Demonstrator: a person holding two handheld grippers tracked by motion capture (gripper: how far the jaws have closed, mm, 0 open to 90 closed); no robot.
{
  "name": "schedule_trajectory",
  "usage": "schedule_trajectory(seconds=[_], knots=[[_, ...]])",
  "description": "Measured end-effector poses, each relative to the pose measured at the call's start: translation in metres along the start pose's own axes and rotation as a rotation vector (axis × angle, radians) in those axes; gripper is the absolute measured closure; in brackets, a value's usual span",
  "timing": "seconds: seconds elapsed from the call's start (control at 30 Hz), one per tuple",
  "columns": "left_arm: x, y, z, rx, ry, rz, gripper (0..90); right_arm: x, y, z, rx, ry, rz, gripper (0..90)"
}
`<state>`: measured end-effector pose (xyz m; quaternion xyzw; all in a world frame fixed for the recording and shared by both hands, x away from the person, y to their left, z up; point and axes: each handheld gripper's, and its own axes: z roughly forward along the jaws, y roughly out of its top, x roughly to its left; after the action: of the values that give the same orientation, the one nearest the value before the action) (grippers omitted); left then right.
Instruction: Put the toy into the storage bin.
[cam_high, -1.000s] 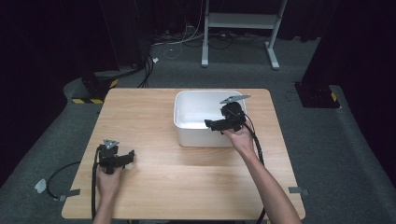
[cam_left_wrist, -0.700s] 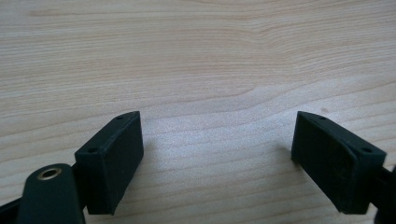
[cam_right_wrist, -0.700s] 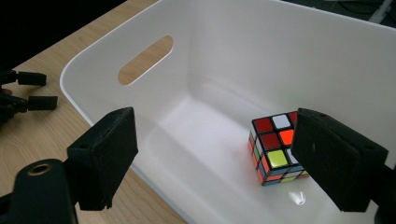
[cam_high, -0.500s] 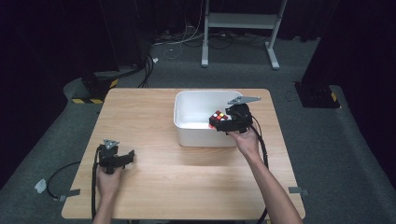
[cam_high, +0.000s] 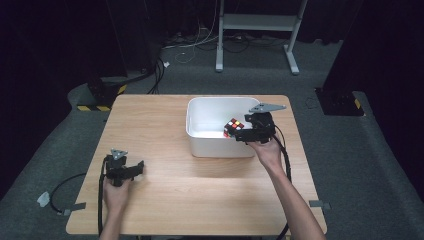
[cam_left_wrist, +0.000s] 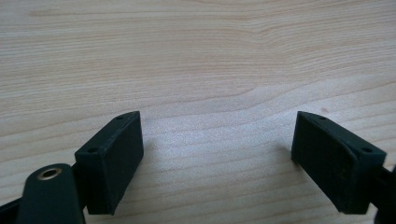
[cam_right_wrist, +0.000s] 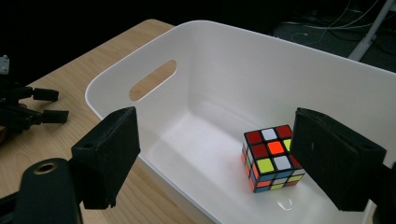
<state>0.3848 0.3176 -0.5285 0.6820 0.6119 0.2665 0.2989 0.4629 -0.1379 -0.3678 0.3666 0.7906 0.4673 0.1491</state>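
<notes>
Here the white bin (cam_high: 220, 131) sits on the wooden table (cam_high: 165, 125) a little right of centre in the high view, and the colourful puzzle cube (cam_high: 232, 127) lies inside it, toward the bin's right side. In the right gripper view the cube (cam_right_wrist: 272, 158) rests on the bin's floor at the lower right of the frame, with red, white, orange and yellow squares on its top face and a blue-edged side turned toward the camera; the bin's oval handle slot shows in the wall at the upper left. The right gripper (cam_high: 245, 135) is held by the person's hand over the bin's right rim in the high view, its jaws pointing leftward into the bin just beside the cube. Its jaws have just been closing, yet in the right gripper view they stand well apart, one at the lower left and one at the lower right; the right-hand jaw overlaps the cube's edge in the picture, but whether it touches it I cannot tell, and nothing is pressed between the two pads. The left gripper (cam_high: 131, 169) rests low on the table at the lower left of the high view, well apart from the bin, and in the left gripper view its jaws stand wide apart over bare wood grain, holding nothing.
</notes>
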Motion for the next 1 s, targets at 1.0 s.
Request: schedule_trajectory(seconds=[1.0], knots=[[0.0, 0.0, 0.0, 0.0, 0.001, -0.001, 17.0, -0.009, -0.016, -0.032, -0.094, -0.024, 0.027, 19.2]])
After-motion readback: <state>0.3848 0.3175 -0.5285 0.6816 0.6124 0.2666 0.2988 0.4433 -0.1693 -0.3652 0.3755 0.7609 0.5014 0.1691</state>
